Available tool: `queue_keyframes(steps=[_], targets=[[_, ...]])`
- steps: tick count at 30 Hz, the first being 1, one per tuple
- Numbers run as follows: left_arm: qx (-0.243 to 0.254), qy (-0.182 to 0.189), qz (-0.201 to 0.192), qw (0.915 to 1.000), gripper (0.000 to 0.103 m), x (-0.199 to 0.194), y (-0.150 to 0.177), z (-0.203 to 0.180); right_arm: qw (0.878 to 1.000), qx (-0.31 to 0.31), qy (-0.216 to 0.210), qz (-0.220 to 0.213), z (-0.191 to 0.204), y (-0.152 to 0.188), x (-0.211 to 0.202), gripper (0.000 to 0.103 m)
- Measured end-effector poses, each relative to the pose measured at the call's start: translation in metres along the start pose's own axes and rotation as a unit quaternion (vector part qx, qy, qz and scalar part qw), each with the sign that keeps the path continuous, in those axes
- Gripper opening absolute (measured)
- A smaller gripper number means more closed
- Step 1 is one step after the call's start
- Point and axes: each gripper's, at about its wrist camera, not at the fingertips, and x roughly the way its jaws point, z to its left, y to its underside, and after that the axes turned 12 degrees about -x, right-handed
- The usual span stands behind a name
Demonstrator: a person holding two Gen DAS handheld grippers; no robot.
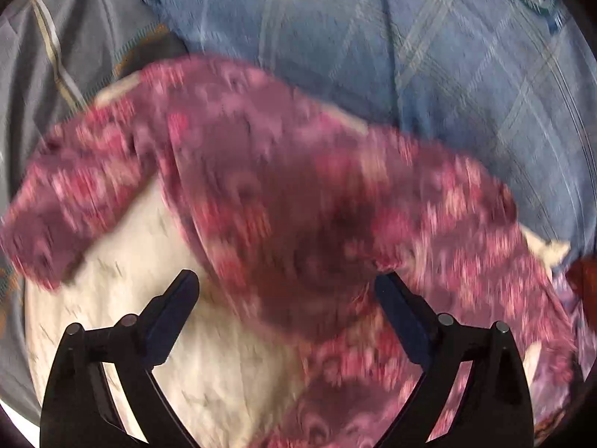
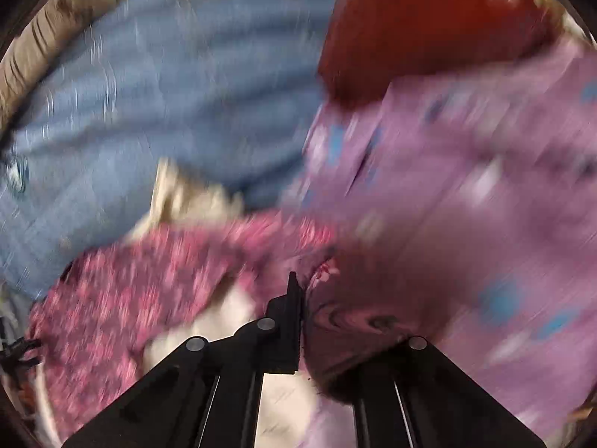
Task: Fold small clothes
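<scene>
A small pink-and-red patterned garment (image 1: 280,142) with a cream inner side (image 1: 149,261) lies rumpled on a blue checked sheet (image 1: 410,37). In the left wrist view my left gripper (image 1: 287,283) hangs over it, open, jaws wide apart, with a fold of the garment lying between the fingers, ungripped. In the right wrist view the same garment (image 2: 130,291) trails to the left of my right gripper (image 2: 298,283), which is shut on a dark fold of it. That fold drapes over and hides the right finger. Both views are blurred.
A lilac cloth with blue spots (image 2: 466,186) fills the right of the right wrist view, with a dark red item (image 2: 429,18) behind it. Grey striped fabric (image 1: 74,56) lies at the left of the sheet, and a beige ribbed item (image 2: 44,37) sits far left.
</scene>
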Motion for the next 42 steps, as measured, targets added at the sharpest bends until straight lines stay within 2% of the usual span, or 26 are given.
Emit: queue_keyframes(steps=[1, 2, 4, 7, 9, 10, 13, 14, 15, 16, 17, 18, 20, 22, 23, 26, 29, 31, 34, 35, 36, 37, 38, 40, 42], targets=[[-0.002, -0.013, -0.015, 0.9998, 0.097, -0.001, -0.008, 0.0, 0.999, 0.006, 0.025, -0.028, -0.015, -0.008, -0.013, 0.004], [-0.004, -0.022, -0.023, 0.9995, 0.097, 0.0, -0.013, 0.002, 0.998, 0.013, 0.05, -0.037, -0.03, -0.013, -0.019, 0.004], [-0.021, -0.033, -0.027, 0.9989, 0.097, 0.004, -0.026, 0.01, 0.997, 0.029, 0.068, -0.025, -0.05, -0.015, -0.014, 0.004], [-0.062, 0.006, 0.001, 0.998, 0.096, 0.008, -0.039, 0.03, 0.996, 0.04, 0.076, 0.0, -0.062, -0.008, 0.003, 0.004], [-0.082, 0.036, 0.01, 0.996, 0.097, 0.009, -0.044, 0.04, 0.996, 0.044, 0.075, 0.001, -0.061, -0.007, 0.011, 0.004], [-0.083, 0.039, 0.011, 0.9957, 0.097, 0.011, -0.048, 0.042, 0.996, 0.046, 0.076, 0.0, -0.06, -0.007, 0.013, 0.004], [-0.09, 0.019, 0.019, 0.9956, 0.096, 0.025, -0.053, 0.042, 0.995, 0.049, 0.086, 0.001, -0.062, -0.007, 0.016, 0.005], [-0.096, 0.016, 0.014, 0.9951, 0.088, 0.029, -0.053, 0.042, 0.995, 0.052, 0.087, 0.002, -0.062, -0.008, 0.017, 0.005], [-0.095, 0.01, 0.0, 0.9954, 0.066, 0.028, -0.053, 0.04, 0.995, 0.052, 0.088, 0.004, -0.06, -0.011, 0.02, 0.005], [-0.094, 0.008, -0.009, 0.9955, 0.055, 0.03, -0.055, 0.043, 0.995, 0.05, 0.092, 0.006, -0.06, -0.012, 0.021, 0.004], [-0.098, 0.007, -0.017, 0.995, 0.035, 0.027, -0.056, 0.045, 0.994, 0.046, 0.095, 0.008, -0.059, -0.013, 0.021, 0.004], [-0.105, 0.004, -0.022, 0.9943, 0.028, 0.024, -0.058, 0.047, 0.994, 0.042, 0.1, 0.009, -0.056, -0.015, 0.02, 0.004], [-0.117, 0.001, -0.025, 0.9928, 0.028, 0.015, -0.061, 0.058, 0.995, 0.034, 0.095, 0.003, -0.048, -0.019, 0.009, 0.004], [-0.124, 0.013, -0.018, 0.992, 0.028, 0.004, -0.063, 0.072, 0.997, 0.017, 0.076, -0.011, -0.029, -0.03, -0.006, 0.004], [-0.126, 0.023, -0.015, 0.9917, 0.03, 0.003, -0.068, 0.081, 0.998, 0.004, 0.061, -0.022, -0.014, -0.038, -0.015, 0.004], [-0.116, 0.033, -0.008, 0.9926, 0.044, -0.012, -0.067, 0.094, 0.998, -0.038, 0.009, -0.045, 0.04, -0.053, -0.035, 0.004], [-0.094, 0.049, -0.006, 0.9944, 0.049, -0.034, -0.052, 0.1, 0.991, -0.087, -0.076, -0.066, 0.124, -0.062, -0.049, 0.004], [-0.081, 0.061, 0.001, 0.9948, 0.049, -0.04, -0.038, 0.096, 0.98, -0.116, -0.144, -0.073, 0.189, -0.066, -0.054, 0.004], [-0.064, 0.083, 0.002, 0.9945, 0.049, -0.051, -0.024, 0.092, 0.955, -0.142, -0.249, -0.07, 0.292, -0.066, -0.052, 0.004], [-0.059, 0.088, -0.001, 0.9944, 0.049, -0.058, -0.02, 0.094, 0.949, -0.145, -0.272, -0.069, 0.319, -0.063, -0.051, 0.007], [-0.056, 0.089, -0.004, 0.9944, 0.049, -0.065, -0.017, 0.096, 0.939, -0.147, -0.303, -0.064, 0.36, -0.058, -0.042, 0.009], [-0.055, 0.09, -0.006, 0.9944, 0.05, -0.072, -0.014, 0.099, 0.935, -0.146, -0.318, -0.056, 0.385, -0.053, -0.035, 0.01], [-0.053, 0.095, -0.008, 0.994, 0.051, -0.077, -0.011, 0.101, 0.933, -0.141, -0.33, -0.04, 0.41, -0.045, -0.025, 0.025], [-0.05, 0.094, -0.01, 0.9942, 0.053, -0.083, -0.009, 0.105, 0.926, -0.143, -0.35, 0.02, 0.466, -0.021, 0.007, 0.046], [-0.043, 0.096, -0.012, 0.9944, 0.056, -0.087, -0.007, 0.108, 0.926, -0.168, -0.329, 0.07, 0.502, 0.003, 0.028, 0.046]])
